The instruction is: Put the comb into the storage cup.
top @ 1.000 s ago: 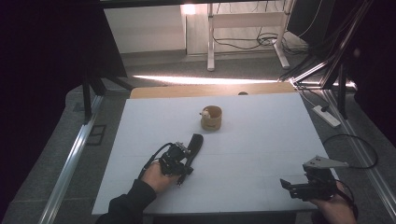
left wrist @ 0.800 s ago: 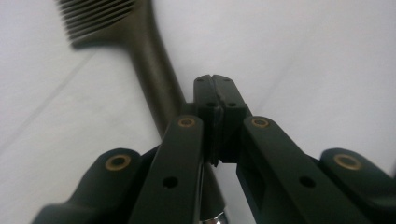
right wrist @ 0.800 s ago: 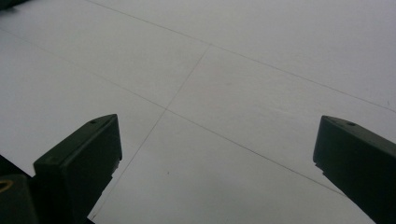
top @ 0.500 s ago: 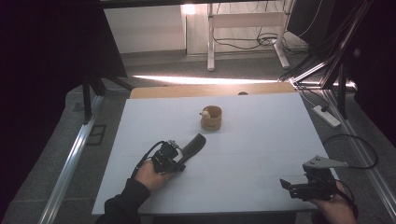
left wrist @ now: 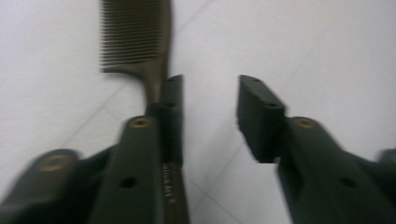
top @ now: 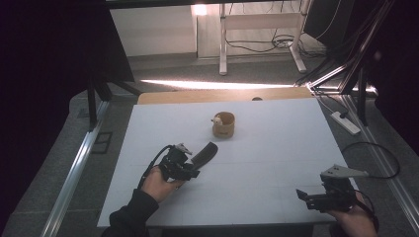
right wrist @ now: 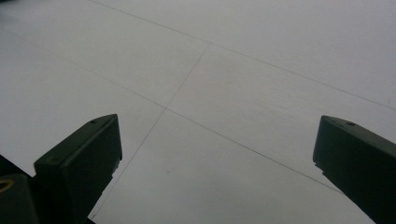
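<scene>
Comb [left wrist: 140,42]: dark brown, fine-toothed, long handle. It lies on the white table [top: 276,148], left of centre, its toothed end [top: 205,154] pointing up and right toward the cup. In the left gripper view the handle runs under and against the inner face of the left-hand jaw; the teeth stand clear beyond the jaw tips. Whether the handle is lifted off the surface cannot be told.

Left gripper [left wrist: 208,109]: jaws apart at a moderate gap, nothing clamped between them; only one jaw meets the comb handle. In the high view the left gripper [top: 190,165] sits low over the table, held by the left hand [top: 160,182] in a dark sleeve, its cable looping at its left.

Right gripper [right wrist: 217,154]: jaws wide apart, bare table surface between them. In the high view the right gripper [top: 316,200] sits near the table's near right corner, well apart from the comb, grey three-cornered plate on top, held by the right hand [top: 353,222].

Cup [top: 224,125]: tan, round, upright, open top, a small pale object at its rim. It stands near the table's middle, beyond the comb and apart from it.

Power strip [top: 346,123]: white, on the floor to the right of the table.
</scene>
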The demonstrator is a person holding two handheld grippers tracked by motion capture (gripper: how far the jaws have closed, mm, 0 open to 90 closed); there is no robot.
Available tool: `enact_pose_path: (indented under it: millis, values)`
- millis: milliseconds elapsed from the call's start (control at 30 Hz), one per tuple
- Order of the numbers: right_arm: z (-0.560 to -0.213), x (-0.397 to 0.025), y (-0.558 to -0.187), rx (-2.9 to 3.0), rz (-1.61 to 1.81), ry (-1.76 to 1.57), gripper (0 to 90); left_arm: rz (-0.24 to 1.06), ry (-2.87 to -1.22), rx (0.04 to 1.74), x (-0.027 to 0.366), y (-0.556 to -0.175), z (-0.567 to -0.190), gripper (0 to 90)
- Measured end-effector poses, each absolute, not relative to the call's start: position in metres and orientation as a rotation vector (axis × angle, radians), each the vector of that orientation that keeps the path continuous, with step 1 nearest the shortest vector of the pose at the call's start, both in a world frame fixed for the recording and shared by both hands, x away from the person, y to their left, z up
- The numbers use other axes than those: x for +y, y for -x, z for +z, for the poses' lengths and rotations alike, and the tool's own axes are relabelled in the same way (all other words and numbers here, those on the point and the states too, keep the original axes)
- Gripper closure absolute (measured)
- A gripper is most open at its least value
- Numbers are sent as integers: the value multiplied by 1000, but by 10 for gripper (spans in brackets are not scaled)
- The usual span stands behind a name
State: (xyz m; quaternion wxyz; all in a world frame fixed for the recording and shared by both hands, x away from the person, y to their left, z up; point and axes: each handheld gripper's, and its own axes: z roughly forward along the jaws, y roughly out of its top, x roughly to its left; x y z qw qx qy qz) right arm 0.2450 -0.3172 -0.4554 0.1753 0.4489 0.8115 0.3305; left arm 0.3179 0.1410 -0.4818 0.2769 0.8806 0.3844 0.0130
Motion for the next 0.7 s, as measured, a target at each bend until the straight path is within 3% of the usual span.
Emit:
enact_pose_path:
  millis: [33,133,200,300,467,700]
  values:
    - [-455,-317,-245,2298,938,-1272,16,49,-2358,1048,144,-319,-481,519]
    - [-455,-317,-245,2299,937,-1271,16,70,-2344,1083,151,-321,-482,353]
    - [-455,-317,-245,2298,937,-1271,16,67,-2340,1095,152,-322,-482,315]
    - [-455,-317,-245,2298,938,-1267,16,62,-2347,1112,154,-324,-484,167]
    - [-455,-317,-245,2299,938,-1266,16,72,-2376,1114,156,-325,-485,33]
    - [-455,-317,-245,2299,937,-1266,16,87,-2403,1137,158,-327,-486,0]
